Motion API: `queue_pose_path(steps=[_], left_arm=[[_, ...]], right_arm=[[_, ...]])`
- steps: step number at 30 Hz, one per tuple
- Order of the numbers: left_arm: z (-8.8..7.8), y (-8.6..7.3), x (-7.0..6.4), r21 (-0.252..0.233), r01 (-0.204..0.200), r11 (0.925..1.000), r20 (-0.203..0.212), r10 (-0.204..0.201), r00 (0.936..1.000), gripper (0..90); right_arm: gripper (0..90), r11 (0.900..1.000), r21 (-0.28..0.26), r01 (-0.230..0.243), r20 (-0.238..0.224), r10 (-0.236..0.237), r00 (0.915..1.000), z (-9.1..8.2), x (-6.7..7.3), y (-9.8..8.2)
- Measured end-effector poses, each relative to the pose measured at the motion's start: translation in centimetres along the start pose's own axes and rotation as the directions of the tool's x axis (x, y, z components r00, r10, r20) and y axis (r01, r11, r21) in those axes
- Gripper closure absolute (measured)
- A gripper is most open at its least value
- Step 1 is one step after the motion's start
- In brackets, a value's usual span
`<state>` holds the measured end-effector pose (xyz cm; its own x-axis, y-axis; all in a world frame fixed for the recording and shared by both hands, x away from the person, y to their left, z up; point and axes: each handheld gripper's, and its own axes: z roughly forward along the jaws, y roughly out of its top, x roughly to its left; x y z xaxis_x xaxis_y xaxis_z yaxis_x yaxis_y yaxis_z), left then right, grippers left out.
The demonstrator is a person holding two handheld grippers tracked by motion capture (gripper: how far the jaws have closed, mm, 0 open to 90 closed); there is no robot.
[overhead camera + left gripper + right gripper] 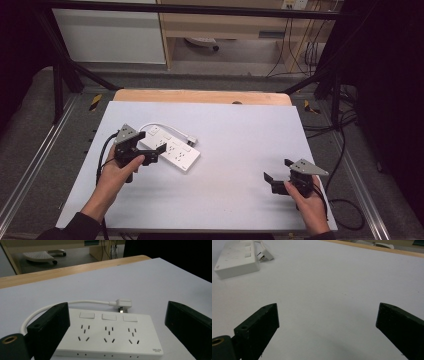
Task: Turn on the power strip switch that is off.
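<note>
A white power strip [172,150] with three sockets and three switches lies flat on the white table top [240,135]. Its short white cable loops round to a white plug [192,138] lying beside it. My left gripper [152,148] hovers open at the strip's near-left end; in the left gripper view the strip [107,336] sits between the wide-apart jaws, with the plug [123,303] beyond it. My right gripper [278,170] is open at the table's front right, holding nothing. Far off at the upper left of the right gripper view lie the strip [236,258] and plug [266,255].
A wooden table edge [200,96] runs along the back of the white top. Black frame legs, cables on the grey floor [345,150] and white and wooden cabinets [210,25] stand beyond. Bare white surface spreads between the two grippers.
</note>
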<state>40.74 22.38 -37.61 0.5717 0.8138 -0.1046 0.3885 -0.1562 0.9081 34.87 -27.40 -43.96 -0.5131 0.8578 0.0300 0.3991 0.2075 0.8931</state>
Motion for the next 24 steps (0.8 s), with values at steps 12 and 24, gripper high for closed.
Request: queue_pose_path(steps=[12, 24], left_arm=[[1.2, 0.8, 0.5, 0.002, 0.0, 1.0, -0.013, 0.0, 0.9999, 6.4], [3.4, 0.8, 1.2, 0.009, -0.003, 1.0, -0.042, 0.004, 0.9991, 7.0]], right_arm=[[3.8, 1.0, 0.004, 0.001, 0.003, -0.001, 1.0, 0.1, 0.0, 0.0], [3.7, 1.0, 0.012, -0.002, 0.005, 0.002, 1.0, 0.1, -0.1, 0.0]])
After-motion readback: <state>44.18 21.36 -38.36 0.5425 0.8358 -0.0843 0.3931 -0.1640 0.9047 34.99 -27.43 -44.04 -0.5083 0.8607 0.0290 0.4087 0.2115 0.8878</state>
